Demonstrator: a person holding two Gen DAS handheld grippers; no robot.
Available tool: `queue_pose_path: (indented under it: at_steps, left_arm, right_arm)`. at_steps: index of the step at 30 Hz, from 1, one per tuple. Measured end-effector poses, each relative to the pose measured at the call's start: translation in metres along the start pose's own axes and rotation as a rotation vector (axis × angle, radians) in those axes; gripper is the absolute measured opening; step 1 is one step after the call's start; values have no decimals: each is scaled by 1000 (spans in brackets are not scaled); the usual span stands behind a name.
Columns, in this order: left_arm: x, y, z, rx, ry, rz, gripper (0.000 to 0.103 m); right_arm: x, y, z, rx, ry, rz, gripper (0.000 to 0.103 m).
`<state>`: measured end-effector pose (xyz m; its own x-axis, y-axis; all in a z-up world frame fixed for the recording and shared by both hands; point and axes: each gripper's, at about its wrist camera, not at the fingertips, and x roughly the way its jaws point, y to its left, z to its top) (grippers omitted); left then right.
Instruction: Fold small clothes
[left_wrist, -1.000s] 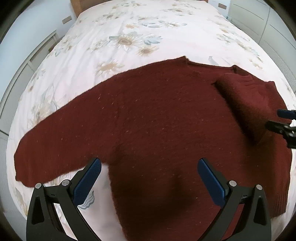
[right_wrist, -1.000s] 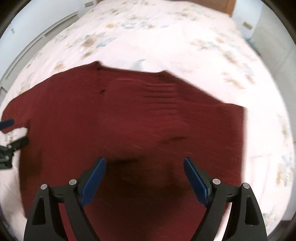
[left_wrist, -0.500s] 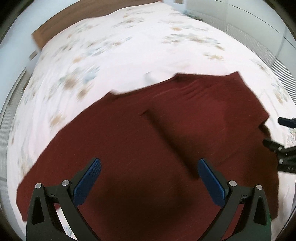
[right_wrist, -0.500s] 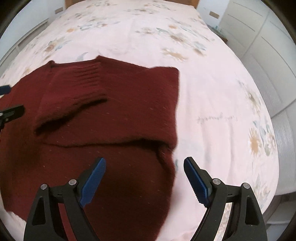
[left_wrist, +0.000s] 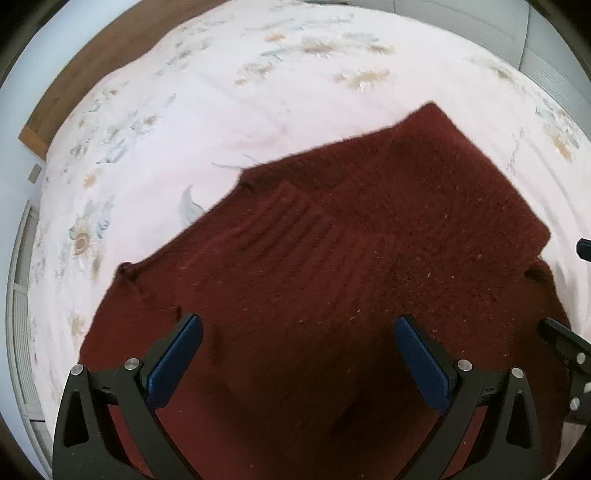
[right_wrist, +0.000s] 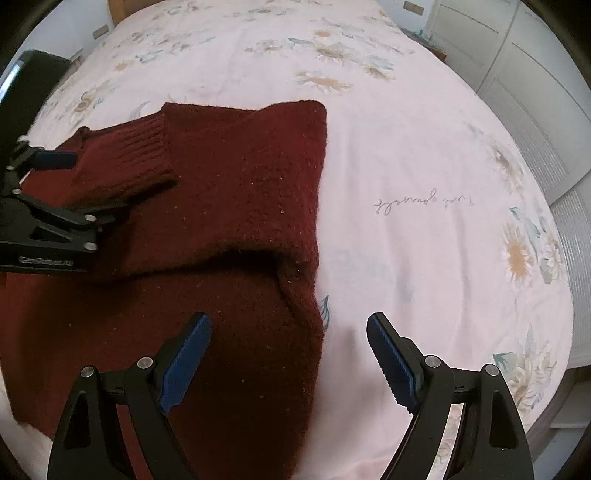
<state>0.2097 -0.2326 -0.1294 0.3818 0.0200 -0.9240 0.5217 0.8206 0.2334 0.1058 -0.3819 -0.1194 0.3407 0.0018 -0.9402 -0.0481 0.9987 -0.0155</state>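
A dark red knitted sweater (left_wrist: 351, 258) lies flat on the bed, one sleeve with a ribbed cuff (right_wrist: 136, 151) folded over its body. It also shows in the right wrist view (right_wrist: 240, 192). My left gripper (left_wrist: 295, 354) is open and empty, hovering over the middle of the sweater. My right gripper (right_wrist: 288, 354) is open and empty over the sweater's right edge, one finger above the knit and the other above the sheet. The left gripper also shows at the left of the right wrist view (right_wrist: 48, 195).
The bed has a pale pink sheet with a flower print (right_wrist: 424, 166). A wooden headboard (left_wrist: 92, 74) is at the far end. White cupboard doors (right_wrist: 535, 92) stand to the right of the bed.
The left gripper has swung right, from over the spread left sleeve toward the sweater's middle. The right gripper has moved right to the sweater's edge. Both stayed open.
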Motion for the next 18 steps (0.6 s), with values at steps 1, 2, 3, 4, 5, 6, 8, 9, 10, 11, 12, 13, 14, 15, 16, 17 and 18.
queue_pose_path:
  at_steps: [1, 2, 3, 4, 5, 6, 8, 9, 10, 11, 12, 13, 14, 15, 16, 17, 18]
  left_arm:
    - [5, -1, 1, 5, 10, 0, 98]
    - [9, -2, 3, 9, 17, 2, 95]
    - [16, -4, 5, 15, 32, 4, 88]
    - [21, -5, 6, 17, 44, 4, 80]
    - [28, -5, 7, 16, 59, 2, 76]
    - [30, -3, 6, 13, 66, 2, 72]
    - [35, 1, 7, -1, 66, -8, 64]
    - [36, 4, 8, -12, 64, -20, 51]
    - [35, 6, 9, -19, 59, -24, 37]
    - [34, 10, 9, -24, 53, -23, 30]
    - [29, 19, 7, -31, 41, -20, 19]
    - [25, 25, 6, -41, 29, -19, 18]
    - [20, 35, 3, -65, 11, -24, 18]
    - [16, 45, 0, -90, -1, -29, 17]
    - [11, 56, -4, -119, -12, -33, 17]
    - [7, 68, -7, -148, -25, -35, 17]
    - [4, 79, -10, -173, -37, -37, 17]
  right_arm:
    - [1, -1, 0, 2, 1, 3, 87]
    - [2, -2, -2, 5, 2, 9, 87]
    - [2, -2, -5, 9, 4, 19, 87]
    - [3, -2, -5, 13, 8, 29, 87]
    - [5, -1, -5, 14, 12, 31, 87]
    - [6, -1, -6, 11, 14, 26, 87]
    - [8, -1, -6, 7, 18, 19, 87]
    - [9, -1, -6, 11, 20, 19, 87]
    - [11, 0, -6, 15, 22, 21, 87]
    - [12, -1, -4, 20, 21, 22, 87]
    - [14, -1, -3, 24, 19, 21, 87]
    - [16, -2, 0, 31, 16, 17, 87]
    - [20, -3, 3, 36, 15, 16, 87]
    - [23, -4, 7, 44, 12, 14, 87]
    - [26, -6, 11, 53, 10, 9, 87]
    - [30, -6, 15, 59, 9, 6, 87]
    - [34, -7, 19, 62, 8, 7, 87]
